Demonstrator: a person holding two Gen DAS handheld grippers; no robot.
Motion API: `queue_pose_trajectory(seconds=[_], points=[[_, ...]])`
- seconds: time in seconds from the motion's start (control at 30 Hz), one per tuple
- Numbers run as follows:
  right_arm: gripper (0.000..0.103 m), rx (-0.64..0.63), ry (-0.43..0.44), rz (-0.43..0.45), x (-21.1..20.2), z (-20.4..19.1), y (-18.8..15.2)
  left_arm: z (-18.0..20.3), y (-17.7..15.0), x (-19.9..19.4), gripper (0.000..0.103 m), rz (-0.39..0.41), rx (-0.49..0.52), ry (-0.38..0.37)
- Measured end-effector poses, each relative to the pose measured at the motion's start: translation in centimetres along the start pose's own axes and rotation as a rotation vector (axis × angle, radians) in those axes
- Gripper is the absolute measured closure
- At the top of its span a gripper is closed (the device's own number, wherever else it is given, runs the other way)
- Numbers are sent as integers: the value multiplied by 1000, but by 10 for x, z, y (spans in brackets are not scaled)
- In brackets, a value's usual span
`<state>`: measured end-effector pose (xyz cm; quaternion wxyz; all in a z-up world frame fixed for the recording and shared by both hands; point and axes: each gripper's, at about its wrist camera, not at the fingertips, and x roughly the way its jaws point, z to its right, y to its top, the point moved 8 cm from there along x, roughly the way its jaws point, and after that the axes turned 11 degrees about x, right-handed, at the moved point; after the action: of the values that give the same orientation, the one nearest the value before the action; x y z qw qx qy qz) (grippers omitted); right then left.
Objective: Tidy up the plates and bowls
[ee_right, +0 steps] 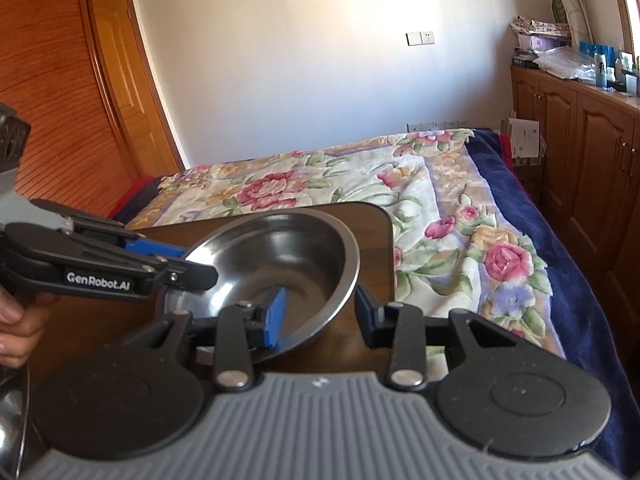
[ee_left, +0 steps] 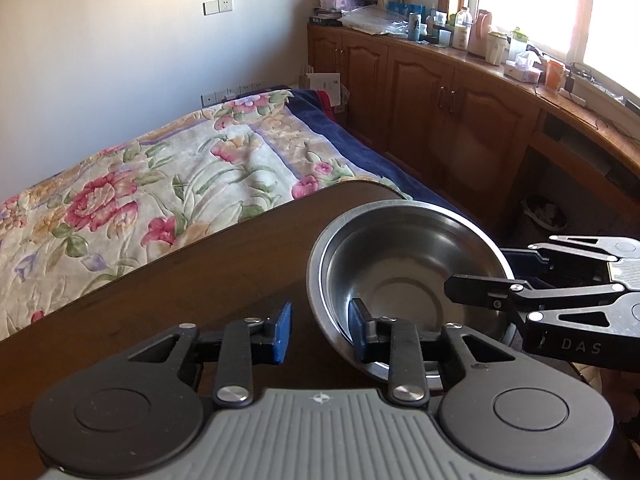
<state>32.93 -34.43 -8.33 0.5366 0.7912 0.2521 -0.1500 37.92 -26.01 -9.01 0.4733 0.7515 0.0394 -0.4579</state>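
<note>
A steel bowl [ee_left: 400, 264] [ee_right: 288, 256] sits tilted near the far corner of a dark wooden table [ee_left: 200, 280] [ee_right: 372, 240]. My left gripper [ee_left: 320, 332] [ee_right: 188, 262] straddles the bowl's rim, one finger inside and the blue pad outside. A gap shows on the outer side, so it is open. My right gripper [ee_right: 320, 314] [ee_left: 480, 272] reaches in from the opposite side. Its blue pad lies against the inner wall and its other finger against the outside, so it is shut on the bowl. A second shiny steel piece [ee_right: 172, 300] shows under the bowl; what it is I cannot tell.
A bed with a floral cover [ee_left: 160, 184] [ee_right: 440, 216] runs just beyond the table's edge. Wooden cabinets [ee_left: 440, 100] topped with bottles and boxes line the window wall. Another steel rim [ee_right: 16, 420] shows at the lower left, below a person's hand [ee_right: 16, 320].
</note>
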Motion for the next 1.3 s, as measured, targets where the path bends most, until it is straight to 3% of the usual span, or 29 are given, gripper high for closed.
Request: queue_pose_trajectory(seconds=[0.03, 0.1, 0.23, 0.73, 1.0, 1.3], points=[[65, 3, 2, 0, 0, 0, -1, 1, 0, 0, 84, -5, -5, -7], [75, 6, 6, 0, 0, -1, -1, 5, 0, -2, 85, -12, -1, -3], [80, 3, -12, 0, 1, -3, 0, 4, -2, -12, 86, -1, 2, 11], [81, -10, 22, 72, -38, -41, 28, -4, 8, -94, 87, 127, -10, 47], [89, -12, 37, 96, -58, -60, 30, -1, -10, -144, 88, 200, -41, 59], [90, -43, 47, 134, -88, -87, 24, 2, -27, -192, 88, 269, -65, 70]])
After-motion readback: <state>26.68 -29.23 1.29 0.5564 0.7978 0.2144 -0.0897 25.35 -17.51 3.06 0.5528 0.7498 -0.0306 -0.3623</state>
